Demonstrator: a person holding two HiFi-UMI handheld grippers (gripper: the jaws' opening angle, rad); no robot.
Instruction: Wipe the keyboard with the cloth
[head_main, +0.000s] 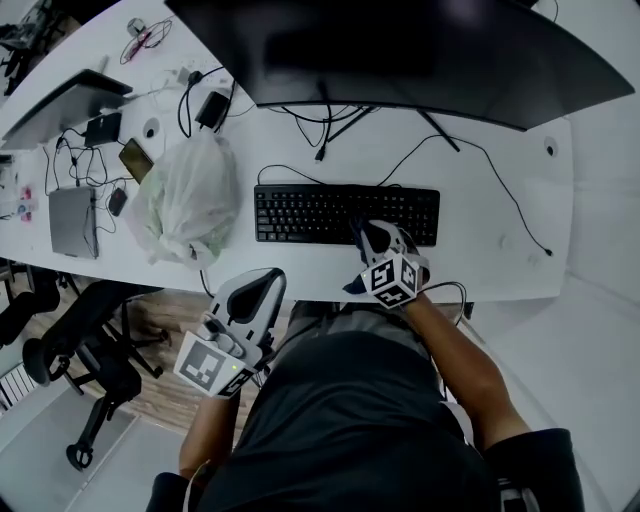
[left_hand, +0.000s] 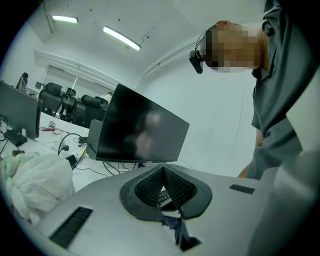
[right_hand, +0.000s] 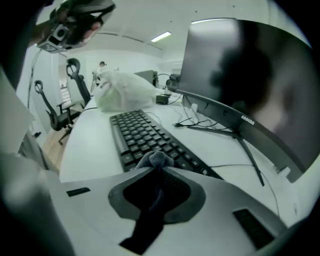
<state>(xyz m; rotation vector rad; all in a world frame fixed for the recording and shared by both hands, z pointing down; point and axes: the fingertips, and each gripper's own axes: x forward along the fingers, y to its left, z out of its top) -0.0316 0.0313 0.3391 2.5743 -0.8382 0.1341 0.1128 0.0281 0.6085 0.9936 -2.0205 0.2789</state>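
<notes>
while the right gripper (head_main: 374, 238) pinches a grey cloth (right_hand: 152, 160) at the black keyboard's (head_main: 300, 213) near edge, the left gripper (head_main: 258, 288) hangs beside the white desk (head_main: 480, 265), jaws pressed together.

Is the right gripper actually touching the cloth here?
Touching. The right gripper view shows the right gripper closed on the cloth, which is pinched between its jaws and bunches out past the tips.

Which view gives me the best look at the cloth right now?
The right gripper view: the cloth bunches between the closed jaws of the right gripper, over the keyboard. The head view hides most of it under that gripper. The left gripper view shows no clear cloth.
</notes>
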